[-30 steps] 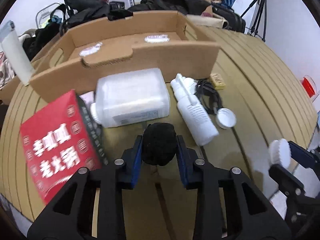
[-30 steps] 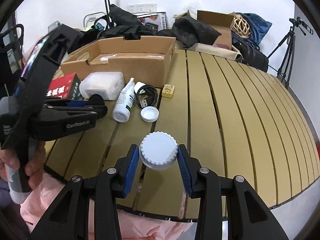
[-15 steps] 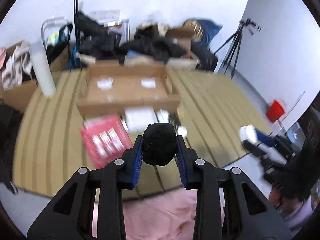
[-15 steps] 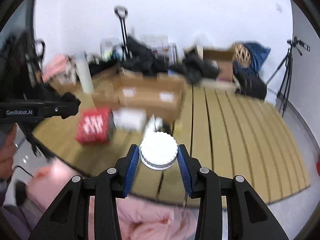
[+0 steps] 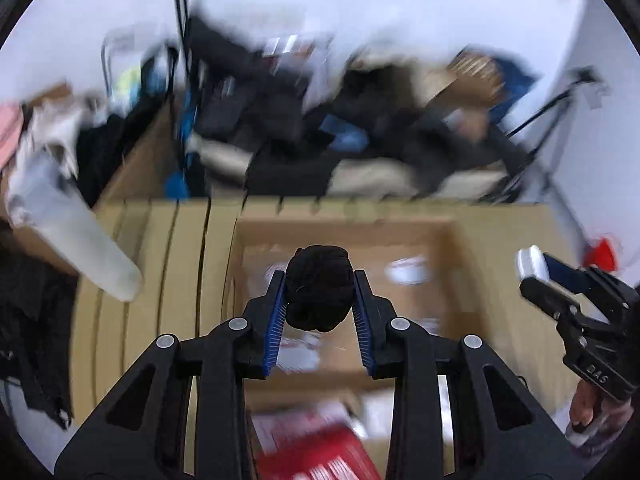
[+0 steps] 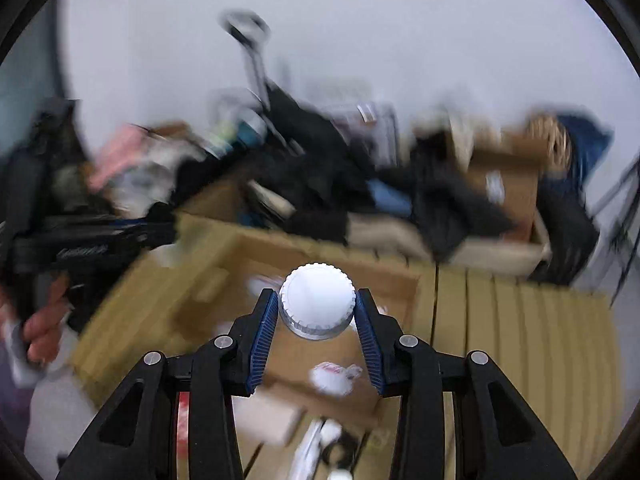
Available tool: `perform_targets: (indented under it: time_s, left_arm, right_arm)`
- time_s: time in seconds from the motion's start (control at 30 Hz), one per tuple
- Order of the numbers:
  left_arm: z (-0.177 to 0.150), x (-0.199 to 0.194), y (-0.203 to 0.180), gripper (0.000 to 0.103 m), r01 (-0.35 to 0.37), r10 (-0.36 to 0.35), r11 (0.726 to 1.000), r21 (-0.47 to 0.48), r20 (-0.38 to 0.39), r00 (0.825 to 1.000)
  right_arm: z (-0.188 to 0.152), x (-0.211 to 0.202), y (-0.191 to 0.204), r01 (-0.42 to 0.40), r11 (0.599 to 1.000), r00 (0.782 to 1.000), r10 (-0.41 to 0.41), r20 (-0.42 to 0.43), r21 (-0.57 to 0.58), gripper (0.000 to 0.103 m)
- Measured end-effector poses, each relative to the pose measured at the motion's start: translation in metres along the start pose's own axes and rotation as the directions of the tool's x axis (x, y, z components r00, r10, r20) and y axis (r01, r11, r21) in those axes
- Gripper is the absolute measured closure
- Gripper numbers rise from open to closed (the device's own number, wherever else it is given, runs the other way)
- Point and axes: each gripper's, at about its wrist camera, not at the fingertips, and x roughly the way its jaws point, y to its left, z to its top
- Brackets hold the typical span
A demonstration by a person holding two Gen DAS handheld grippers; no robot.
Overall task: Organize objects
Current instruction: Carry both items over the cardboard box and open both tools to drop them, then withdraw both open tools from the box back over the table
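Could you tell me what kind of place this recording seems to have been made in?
Probably a cluttered workroom or makeshift recording room, not a tidy home. A slatted wooden table carries an open cardboard box, heaped dark bags and clothes line the white wall, and a tripod stands at the right.

Both grippers risen from table level, now above cardboard box (image 5: 452,240); red box (image 5: 320,460) now below left gripper (image 5: 320,300).

Location: a cluttered storage or work room. Indicators are a slatted wooden table (image 6: 520,320), open cardboard boxes (image 6: 508,184), piled dark bags (image 5: 256,120) and a tripod (image 5: 536,120).
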Motion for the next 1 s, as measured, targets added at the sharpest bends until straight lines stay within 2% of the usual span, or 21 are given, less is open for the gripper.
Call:
perform_targets:
  time_s: [0.03,0.1,0.2,0.23,0.3,0.33,0.37,0.43,0.47,0.5,0.53,0.63,0.73,0.77,0.83,0.9,1.0]
  left_arm:
    - [0.005,0.036,0.009,0.075,-0.005,0.005,1.0,-0.008,-0.053,0.999]
    - [0.009,0.075,0.021,0.075,-0.066,0.064,0.997,-0.025,-0.093,0.994]
    - [0.006,0.119,0.045,0.074,-0.128,0.119,0.99,-0.058,-0.127,0.985]
    - [0.005,0.125,0.049,0.074,-0.123,0.115,0.99,-0.062,-0.118,0.986]
    - [0.002,0.125,0.049,0.06,-0.08,0.077,0.996,-0.034,-0.076,0.994]
    - [0.0,0.125,0.044,0.055,-0.073,0.072,0.997,-0.01,-0.071,0.995]
    - [-0.001,0.123,0.042,0.046,-0.069,0.07,0.997,0.016,-0.063,0.996]
    - [-0.004,0.127,0.03,0.041,-0.101,0.104,0.992,0.082,-0.041,0.994]
    - [-0.007,0.133,0.027,0.04,-0.118,0.125,0.987,0.109,-0.056,0.991]
    - [-0.01,0.139,0.029,0.041,-0.109,0.121,0.988,0.108,-0.109,0.987]
    - [-0.013,0.141,0.029,0.041,-0.119,0.131,0.988,0.1,-0.129,0.983]
    - [-0.015,0.127,0.032,0.04,-0.084,0.089,0.995,0.054,-0.087,0.992]
    - [-0.018,0.098,0.033,0.04,-0.084,0.086,0.996,0.033,-0.059,0.995]
    - [-0.02,0.086,0.031,0.039,-0.076,0.077,0.996,0.036,-0.042,0.996]
    - [-0.028,0.041,0.026,0.03,-0.043,0.042,0.997,0.06,0.016,0.999]
    - [-0.038,0.0,0.022,0.01,-0.026,0.021,0.996,0.081,0.068,0.997]
    - [-0.06,-0.079,0.019,0.001,0.037,-0.053,0.993,0.11,0.149,0.987]
  right_arm:
    - [0.002,0.041,-0.008,0.052,0.999,0.997,-0.051,-0.063,0.011,0.06]
    - [0.003,0.098,-0.019,0.126,0.992,0.981,-0.124,-0.149,0.001,0.06]
    - [-0.001,0.162,-0.034,0.214,0.977,0.944,-0.211,-0.254,-0.016,0.06]
    - [-0.003,0.175,-0.041,0.223,0.975,0.936,-0.216,-0.278,-0.003,0.06]
    - [-0.01,0.188,-0.053,0.209,0.978,0.93,-0.197,-0.309,0.004,0.059]
    - [-0.013,0.188,-0.055,0.188,0.982,0.939,-0.182,-0.29,-0.01,0.051]
    - [-0.013,0.19,-0.05,0.173,0.984,0.943,-0.177,-0.28,-0.039,0.033]
    - [-0.012,0.192,-0.042,0.131,0.989,0.948,-0.145,-0.285,-0.066,0.014]
    - [-0.011,0.192,-0.038,0.128,0.988,0.947,-0.147,-0.286,-0.085,0.014]
    - [-0.012,0.192,-0.031,0.157,0.979,0.942,-0.188,-0.277,-0.129,0.014]
    - [-0.012,0.193,-0.03,0.169,0.974,0.939,-0.205,-0.274,-0.15,0.014]
    - [-0.017,0.188,-0.03,0.136,0.977,0.951,-0.175,-0.256,-0.162,0.014]
    - [-0.012,0.17,-0.031,0.167,0.976,0.955,-0.195,-0.225,-0.137,0.014]
    - [-0.01,0.153,-0.029,0.159,0.979,0.96,-0.184,-0.212,-0.129,0.014]
    - [-0.004,0.124,-0.022,0.137,0.982,0.97,-0.16,-0.181,-0.132,0.014]
    - [-0.001,0.081,-0.015,0.133,0.979,0.979,-0.154,-0.134,-0.155,0.014]
    - [-0.007,0.002,-0.007,0.119,0.975,0.99,-0.13,-0.048,-0.188,0.014]
